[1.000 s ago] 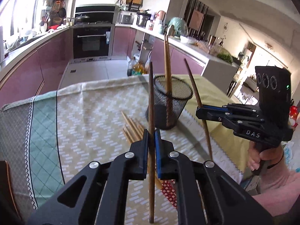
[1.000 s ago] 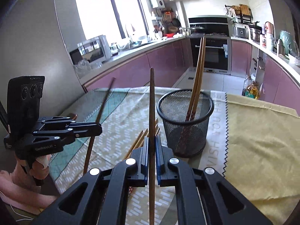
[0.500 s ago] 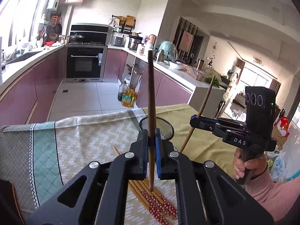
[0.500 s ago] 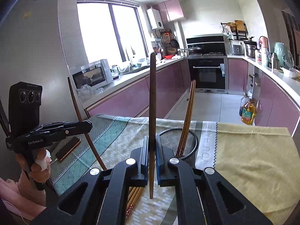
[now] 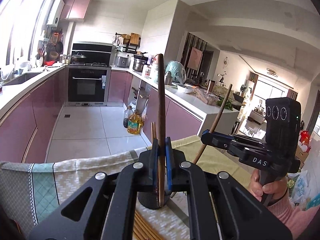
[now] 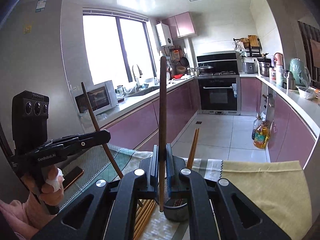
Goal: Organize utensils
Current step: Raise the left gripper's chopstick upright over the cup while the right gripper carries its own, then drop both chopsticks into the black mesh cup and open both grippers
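My left gripper [image 5: 161,147] is shut on a dark brown chopstick [image 5: 161,100] that it holds upright. My right gripper [image 6: 161,154] is shut on a second dark chopstick [image 6: 162,110], also upright. Each shows in the other's view: the right gripper [image 5: 205,138] with its slanted stick, the left gripper [image 6: 107,135] likewise. Both hang above the black mesh cup [image 6: 176,213], which is mostly hidden behind the fingers. Two light wooden chopsticks [image 6: 193,146] stand in the cup. Several loose chopsticks [image 6: 145,219] lie on the cloth beside it.
A patterned cloth [image 5: 66,172] and a yellow cloth [image 6: 266,182] cover the table. A phone [image 6: 73,176] lies near the table's left edge. Beyond the table's far edge are the tiled kitchen floor, oil bottles [image 5: 134,123] and pink cabinets. A person's hands hold both grippers.
Both grippers have risen with their chopsticks and tipped upward. The mesh cup has dropped from the middle of each view to low behind the fingers.
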